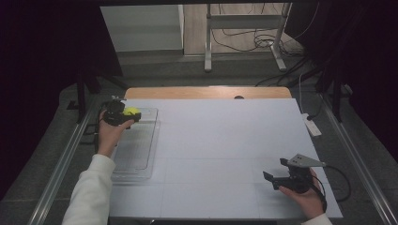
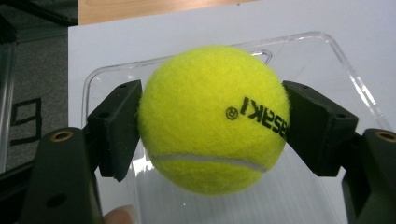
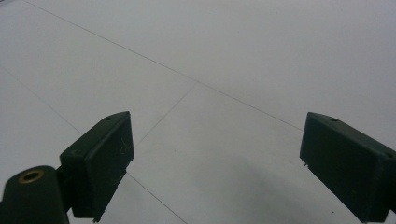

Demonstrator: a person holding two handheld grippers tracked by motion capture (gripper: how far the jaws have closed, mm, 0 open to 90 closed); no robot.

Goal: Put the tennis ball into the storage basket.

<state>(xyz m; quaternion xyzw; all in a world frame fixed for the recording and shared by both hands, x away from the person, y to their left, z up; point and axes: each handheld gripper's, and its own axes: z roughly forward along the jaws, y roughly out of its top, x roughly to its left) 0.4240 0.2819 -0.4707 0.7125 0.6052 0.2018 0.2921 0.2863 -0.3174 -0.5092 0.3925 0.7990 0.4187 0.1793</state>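
Being gripped by the left gripper [image 1: 126, 116] above one clear tray [image 1: 141, 154] is one tennis ball [image 2: 212, 119]; the right gripper [image 1: 277, 177] is being held open near right.

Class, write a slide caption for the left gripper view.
Left gripper clamps a yellow tennis ball above a clear tray.

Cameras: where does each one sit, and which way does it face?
High view: above the person's side, looking forward and down on the table; both sleeves and hands show, with the left claw and right claw.
Left gripper view: rides the left claw, facing the tennis ball it clamps above the clear tray.
Right gripper view: rides the right claw, facing bare table between open jaws.
Shared: ball and tray, in the high and left gripper views.
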